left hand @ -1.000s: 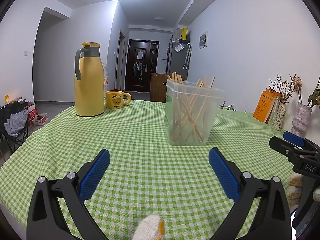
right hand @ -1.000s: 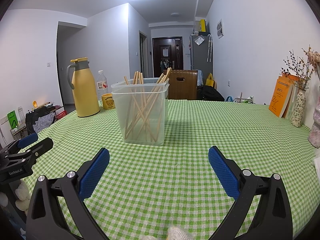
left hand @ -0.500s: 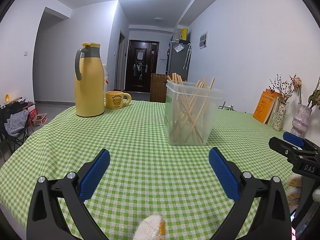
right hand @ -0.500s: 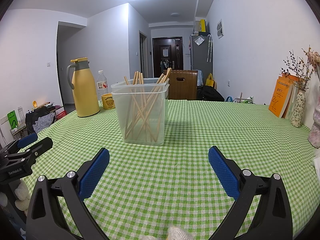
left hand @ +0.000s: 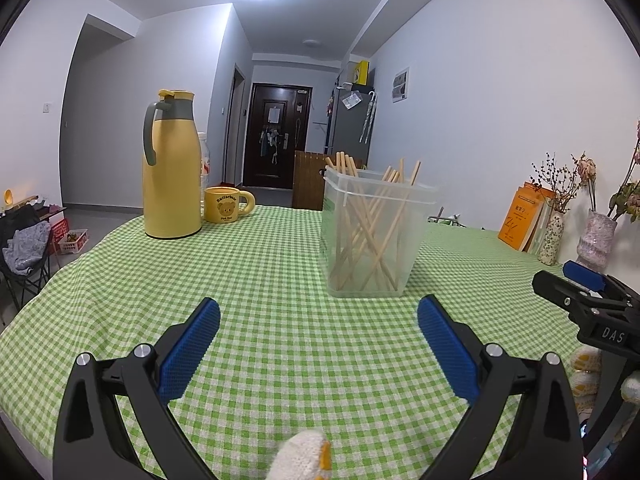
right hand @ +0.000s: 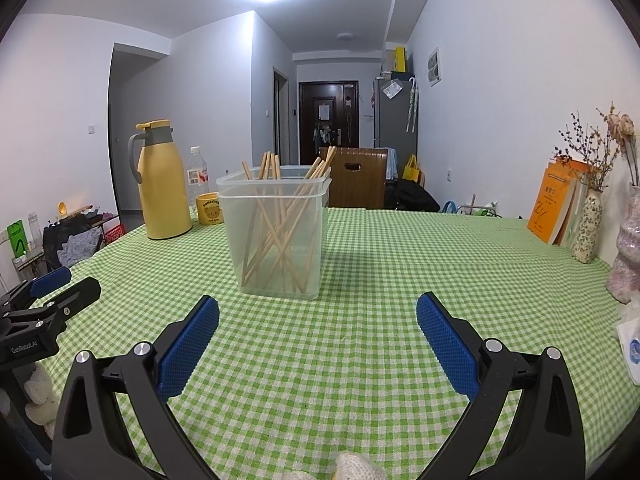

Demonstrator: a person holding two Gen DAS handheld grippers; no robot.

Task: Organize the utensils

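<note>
- The green checked tablecloth [left hand: 280,320] fills the lower half of both views.
- The left gripper [left hand: 319,312] spans the bottom of its frame, jaws spread wide, holding nothing.
- The right gripper [right hand: 318,310] sits likewise at the bottom of its frame, released and empty.
- The clear plastic bin [right hand: 278,232] stands upright at centre-left of the right view, right of centre in the left view.
- The yellow thermos [left hand: 172,168] stands at upper left, with the yellow mug [left hand: 226,205] just beside it.
- The wooden chopsticks [left hand: 368,232] lean crisscrossed inside the bin.
</note>
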